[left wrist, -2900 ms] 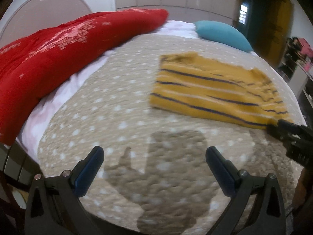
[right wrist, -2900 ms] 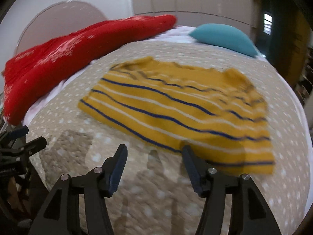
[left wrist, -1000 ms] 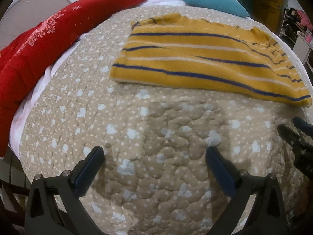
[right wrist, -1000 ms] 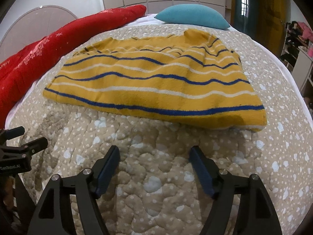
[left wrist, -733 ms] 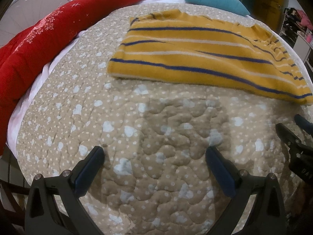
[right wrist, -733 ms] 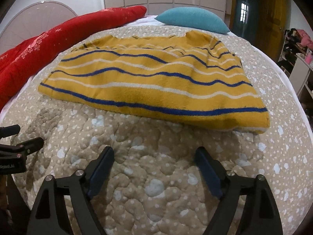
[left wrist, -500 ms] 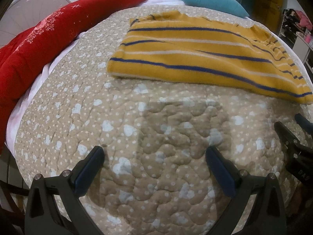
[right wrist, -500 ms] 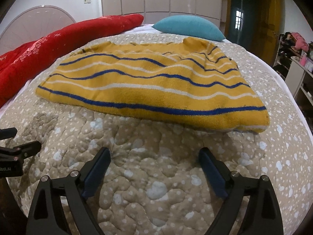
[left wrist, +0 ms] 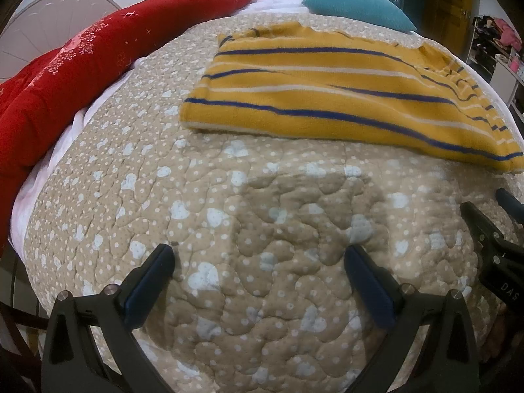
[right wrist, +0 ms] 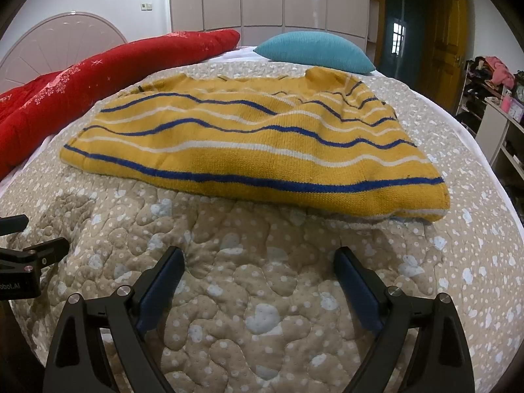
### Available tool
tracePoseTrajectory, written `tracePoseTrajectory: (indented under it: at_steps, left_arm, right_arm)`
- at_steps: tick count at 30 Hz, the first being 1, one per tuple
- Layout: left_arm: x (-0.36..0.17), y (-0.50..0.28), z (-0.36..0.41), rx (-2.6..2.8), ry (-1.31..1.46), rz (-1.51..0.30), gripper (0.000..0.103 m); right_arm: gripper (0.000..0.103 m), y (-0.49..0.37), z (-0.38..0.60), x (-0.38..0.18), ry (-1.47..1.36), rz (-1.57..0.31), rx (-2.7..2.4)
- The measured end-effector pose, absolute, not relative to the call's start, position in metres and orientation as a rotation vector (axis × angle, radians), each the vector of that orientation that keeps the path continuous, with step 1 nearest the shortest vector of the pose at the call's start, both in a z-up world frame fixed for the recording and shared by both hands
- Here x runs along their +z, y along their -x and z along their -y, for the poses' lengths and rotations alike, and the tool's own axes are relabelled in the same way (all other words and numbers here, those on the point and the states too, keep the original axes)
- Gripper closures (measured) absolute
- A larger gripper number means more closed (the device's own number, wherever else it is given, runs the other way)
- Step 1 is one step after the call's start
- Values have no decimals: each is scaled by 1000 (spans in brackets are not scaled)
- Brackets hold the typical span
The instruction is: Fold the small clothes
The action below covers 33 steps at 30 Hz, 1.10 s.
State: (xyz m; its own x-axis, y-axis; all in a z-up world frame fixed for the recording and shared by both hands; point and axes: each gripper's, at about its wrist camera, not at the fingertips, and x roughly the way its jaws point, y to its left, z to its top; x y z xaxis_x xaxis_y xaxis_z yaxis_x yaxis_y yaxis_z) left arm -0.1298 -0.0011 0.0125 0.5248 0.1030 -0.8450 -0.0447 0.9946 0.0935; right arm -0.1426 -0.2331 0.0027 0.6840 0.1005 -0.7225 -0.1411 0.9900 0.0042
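A yellow sweater [left wrist: 334, 95] with blue and white stripes lies flat on the beige quilt [left wrist: 229, 229]; it also shows in the right wrist view [right wrist: 255, 144]. My left gripper [left wrist: 258, 255] is open and empty, low over the quilt, short of the sweater's near hem. My right gripper [right wrist: 258, 258] is open and empty, just before the hem's middle. Each gripper shows at the edge of the other's view: the right one [left wrist: 491, 229] and the left one [right wrist: 29, 255].
A long red blanket [right wrist: 82, 75] lies along the left side of the bed. A teal pillow [right wrist: 311, 50] sits behind the sweater. A headboard [right wrist: 55, 42] stands at the far left. Shelves with clutter [right wrist: 497, 98] stand to the right.
Both grippers have come lower and closer to the quilt and the sweater's near hem. The right gripper's jaws have spread wider. The sweater has not moved.
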Motion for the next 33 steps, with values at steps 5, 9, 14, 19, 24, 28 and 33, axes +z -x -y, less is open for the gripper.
tracePoseTrajectory:
  at_steps: [5, 9, 14, 19, 24, 28, 33]
  left_arm:
    - [12, 130, 2, 90, -62, -1015, 0]
    - [12, 130, 2, 98, -61, -1011, 0]
    - [11, 130, 2, 100, -60, -1006, 0]
    - [11, 131, 2, 101, -56, -1004, 0]
    - [11, 130, 1, 101, -51, -998, 0]
    - [11, 132, 2, 101, -54, -993, 0]
    - [20, 134, -5, 49, -22, -997, 5]
  right_arm:
    - [8, 143, 233, 2, 53, -805, 135]
    - [8, 143, 233, 2, 53, -806, 136]
    - [8, 143, 233, 2, 53, -805, 135]
    - [8, 143, 233, 2, 54, -804, 134]
    - [8, 144, 233, 2, 54, -804, 134]
    - [8, 146, 233, 1, 56, -802, 133]
    - [7, 142, 232, 3, 67, -819, 131]
